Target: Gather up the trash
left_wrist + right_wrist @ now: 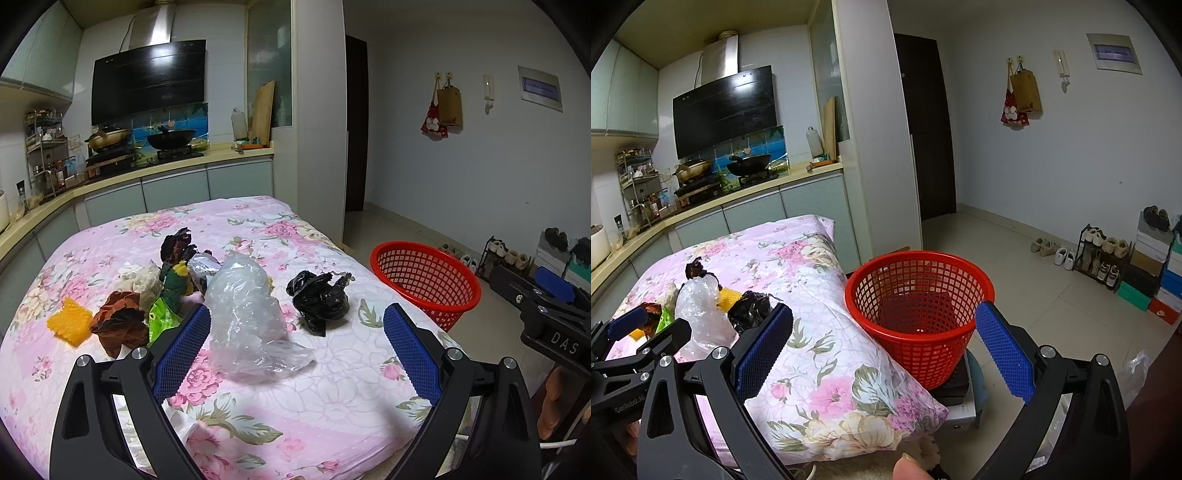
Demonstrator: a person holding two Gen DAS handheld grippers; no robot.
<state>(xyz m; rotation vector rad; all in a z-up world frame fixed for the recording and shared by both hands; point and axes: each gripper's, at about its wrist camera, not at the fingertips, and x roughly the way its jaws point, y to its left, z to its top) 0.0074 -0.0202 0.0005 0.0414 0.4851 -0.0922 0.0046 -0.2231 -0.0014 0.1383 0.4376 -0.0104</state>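
Indoors, we logged a floral quilt (295,406) in a kitchen; clear plastic bag (247,317) lying lengthwise away from us; red mesh basket (918,314) upright; left gripper (297,339) and right gripper (884,345) both spread, empty.

This is a lived-in home, a small flat where the kitchen opens straight onto the entry. At ten o'clock a black range hood (147,79) hangs over a wok (171,137) on the hob, with a wire spice rack (44,147) further left on the counter (177,164). At three o'clock a shoe rack (1102,254) and stacked shoeboxes (1160,273) line the wall, and cloth bags (443,107) hang on hooks near an intercom handset (488,92).
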